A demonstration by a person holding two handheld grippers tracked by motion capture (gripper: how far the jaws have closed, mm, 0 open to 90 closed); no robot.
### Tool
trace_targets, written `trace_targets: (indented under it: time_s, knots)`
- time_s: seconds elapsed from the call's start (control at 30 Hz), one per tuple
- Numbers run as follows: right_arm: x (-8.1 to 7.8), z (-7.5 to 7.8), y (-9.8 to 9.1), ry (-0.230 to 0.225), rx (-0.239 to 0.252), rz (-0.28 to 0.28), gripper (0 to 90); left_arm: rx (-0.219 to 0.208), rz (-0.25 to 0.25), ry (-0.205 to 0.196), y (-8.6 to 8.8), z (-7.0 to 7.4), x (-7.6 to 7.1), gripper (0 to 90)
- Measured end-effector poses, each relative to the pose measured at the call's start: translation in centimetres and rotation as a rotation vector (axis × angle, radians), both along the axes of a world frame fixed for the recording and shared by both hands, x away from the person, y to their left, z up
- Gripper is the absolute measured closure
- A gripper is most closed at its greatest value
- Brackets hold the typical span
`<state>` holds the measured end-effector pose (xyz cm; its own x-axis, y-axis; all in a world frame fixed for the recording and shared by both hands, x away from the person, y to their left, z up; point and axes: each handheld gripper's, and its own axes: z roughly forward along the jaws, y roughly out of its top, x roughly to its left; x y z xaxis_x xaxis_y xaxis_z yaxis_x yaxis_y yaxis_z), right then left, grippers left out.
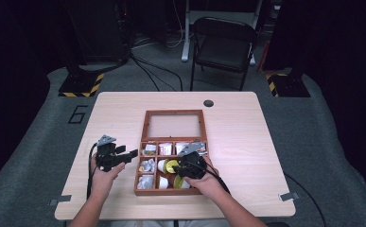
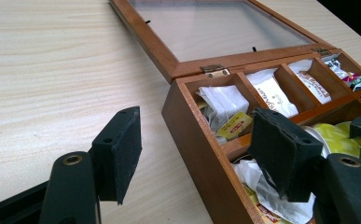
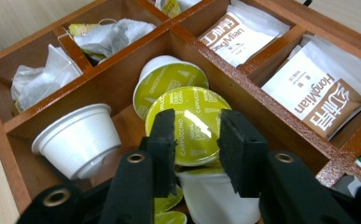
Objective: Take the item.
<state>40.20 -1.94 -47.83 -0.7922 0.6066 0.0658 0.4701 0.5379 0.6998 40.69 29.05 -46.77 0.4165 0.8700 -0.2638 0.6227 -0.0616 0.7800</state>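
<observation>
The right gripper (image 3: 194, 140) clenches on a yellow-lidded cappuccino capsule (image 3: 187, 123) at centre frame, not yet lifted from the wooden box (image 1: 140, 165). The left gripper (image 2: 201, 154) straddles the box's wall, jaws released.

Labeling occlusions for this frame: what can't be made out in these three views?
- Right gripper view: whether the right tongs pinch the yellow-lidded capsule; their pads cover its rim.
- Right gripper view: the capsules below, hidden by the tongs.
- High view: sachet print in the wooden box, too small to read.
- Left gripper view: the box's near compartments, blocked by a pad of the left tongs.
- Left gripper view: the green-and-white packet, cut off by the right edge.
</observation>
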Motion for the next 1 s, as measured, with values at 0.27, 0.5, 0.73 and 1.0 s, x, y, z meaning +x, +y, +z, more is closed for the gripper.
trace_targets:
  time_s: [0.27, 0.5, 0.73, 1.0]
  knots:
    - [-0.2, 0.2, -0.2, 0.0, 0.003, -0.023, 55.2, -0.011, 0.0, 0.009, -0.1, -0.1, 0.3, 33.9]
    - [0.3, 0.2, 0.1, 0.039, 0.04, -0.054, 39.4, -0.008, 0.002, 0.007, -0.1, -0.2, 0.2, 33.9]
    - [0.5, -0.2, 1.0, 0.037, -0.009, -0.038, 35.7, -0.006, 0.011, 0.006, 0.3, -0.1, -0.2, 33.9]
    - [0.9, -0.5, 1.5, 0.072, -0.024, -0.043, 32.7, -0.008, 0.03, 0.006, 0.8, -0.3, -0.5, 33.9]
